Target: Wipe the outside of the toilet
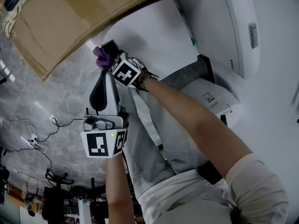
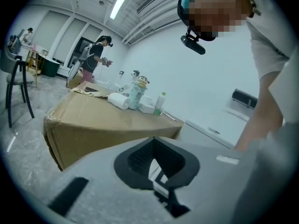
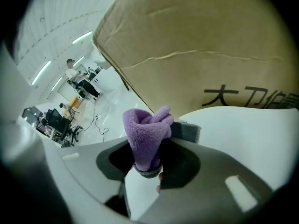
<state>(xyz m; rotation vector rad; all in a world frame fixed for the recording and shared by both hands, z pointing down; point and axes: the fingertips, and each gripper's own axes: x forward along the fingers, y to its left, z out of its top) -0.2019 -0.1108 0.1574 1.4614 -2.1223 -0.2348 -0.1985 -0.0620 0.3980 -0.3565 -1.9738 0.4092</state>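
Clenching the lower end of a wadded purple cloth (image 3: 145, 136), the right tongs (image 3: 148, 164) leave its fluffy bulk poking out past their tips. The cloth looks soft, light and squashy, so a firm pinch low on the fold should keep it from slipping. Just beside the tips curves the toilet (image 3: 243, 129), hard, smooth and probably slick. A cardboard box (image 3: 210, 45) looms beyond. The left tongs (image 2: 155, 148) sit closed on nothing, behind the right pair.

Room: bright open hall.
Grey marbled stone floor (image 1: 51, 92); large brown cardboard box (image 1: 60, 22); long ceiling strip lights (image 2: 118, 4); plain white wall (image 2: 187, 73); thin black cables (image 1: 44, 136) across floor; black metal chair (image 2: 16, 78).
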